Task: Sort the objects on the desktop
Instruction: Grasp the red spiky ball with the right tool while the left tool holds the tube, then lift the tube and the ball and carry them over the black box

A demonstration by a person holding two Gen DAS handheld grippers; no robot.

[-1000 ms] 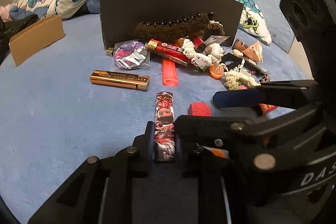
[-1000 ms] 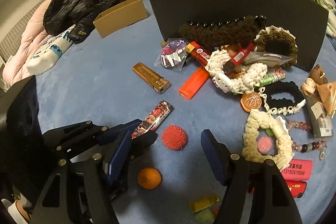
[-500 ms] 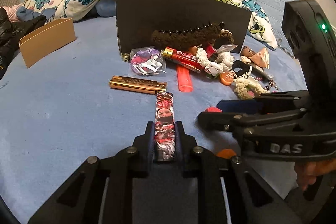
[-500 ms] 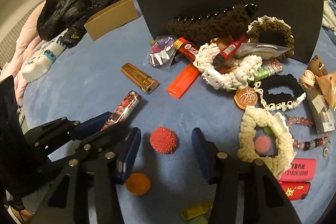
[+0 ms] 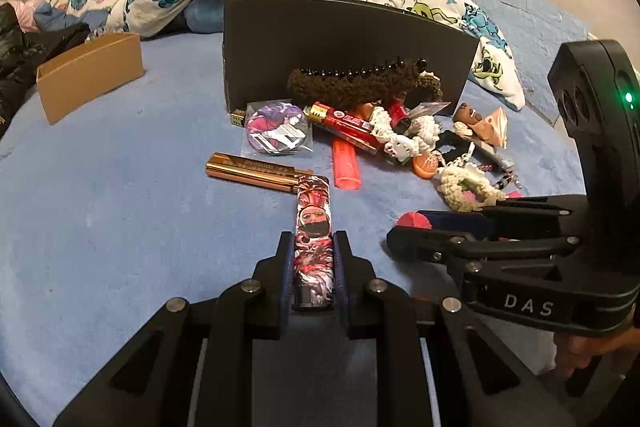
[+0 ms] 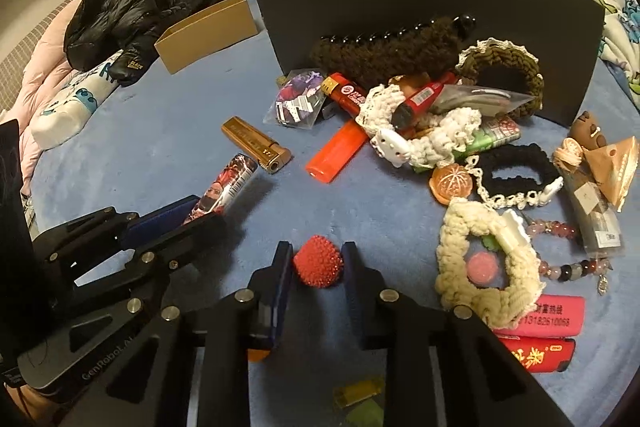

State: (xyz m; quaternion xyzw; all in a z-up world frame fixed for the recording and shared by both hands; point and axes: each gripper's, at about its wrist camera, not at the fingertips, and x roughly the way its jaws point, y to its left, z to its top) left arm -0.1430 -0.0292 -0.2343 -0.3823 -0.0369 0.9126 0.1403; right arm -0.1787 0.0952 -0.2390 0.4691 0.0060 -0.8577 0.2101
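— Left tongs? Clamped tight on a slim printed lighter with a masked face in red, black and white, far tip raised over the blue plush bed cover, just beside a gold metal lighter.

— Right tongs? Closing around a red bumpy ball, pads either side; cannot tell whether pressing yet. Ball resting on the cover, near its front edge.

— Beyond? An orange plastic lighter toward the middle, then a heap: white crocheted scrunchies, a brown fuzzy hair clip, a red lighter, a round purple badge in a clear bag, all against an upright dark grey board toward the back.

— Left side? A tan cardboard box near the back left edge.
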